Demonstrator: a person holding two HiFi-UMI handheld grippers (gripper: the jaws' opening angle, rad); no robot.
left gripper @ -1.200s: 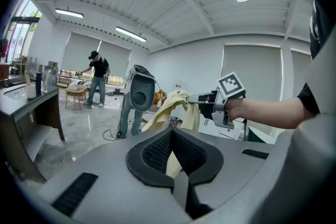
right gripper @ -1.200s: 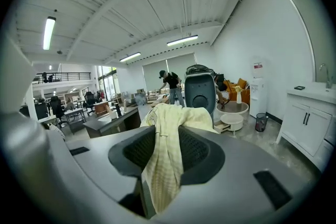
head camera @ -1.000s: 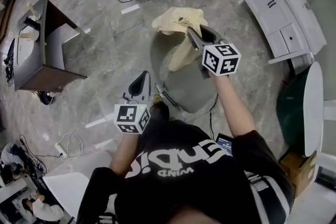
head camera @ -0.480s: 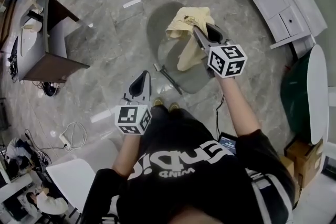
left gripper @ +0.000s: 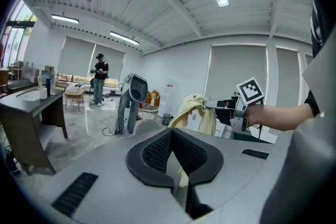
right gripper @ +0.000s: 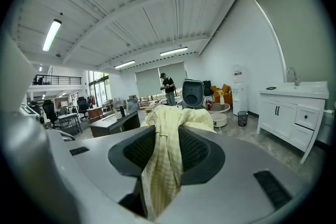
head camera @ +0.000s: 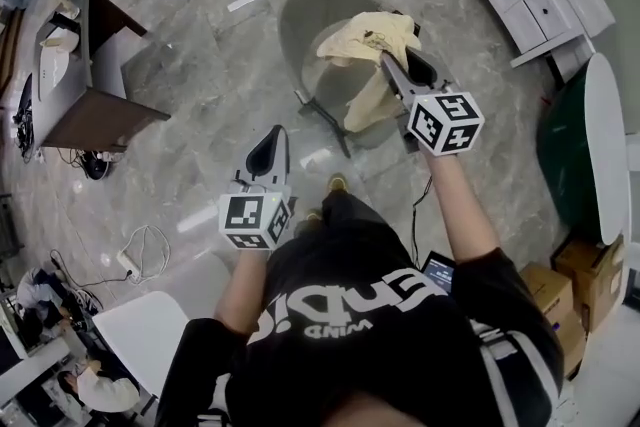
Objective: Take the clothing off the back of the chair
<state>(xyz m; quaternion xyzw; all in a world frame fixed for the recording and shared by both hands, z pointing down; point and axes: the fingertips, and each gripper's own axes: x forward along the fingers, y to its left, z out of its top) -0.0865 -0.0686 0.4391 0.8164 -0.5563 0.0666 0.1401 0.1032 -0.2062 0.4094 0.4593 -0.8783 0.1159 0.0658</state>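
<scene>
Head view: the right gripper (head camera: 397, 65) is clenched on the yellow clothing (head camera: 362, 37). Most of the cloth bunches just past the fingertips, and one long tail hangs straight down beneath them. The grey chair (head camera: 305, 15) stands on the floor directly under that bundle, so the tail's lower end overlaps the seat in this steep look down, and whether it touches the seat cannot be told here. The left gripper (head camera: 272, 143) is well apart, nearer the person's body and to the left, its fingers drawn to a point with nothing in them. The right hand is plainly the one in charge.

Left gripper view: its own fingers (left gripper: 157, 152) meet at the tips and are empty. Beyond them the clothing (left gripper: 193, 107) dangles in mid-air from the right gripper (left gripper: 210, 106), with its long axis vertical, up and to the right of the left fingertips.

Right gripper view: the fingers (right gripper: 191, 147) pinch a fold of the clothing (right gripper: 165, 165), which runs lengthwise between them and spills over the tips. Carrying it away probably depends on lifting that hanging tail clear of the chair.
</scene>
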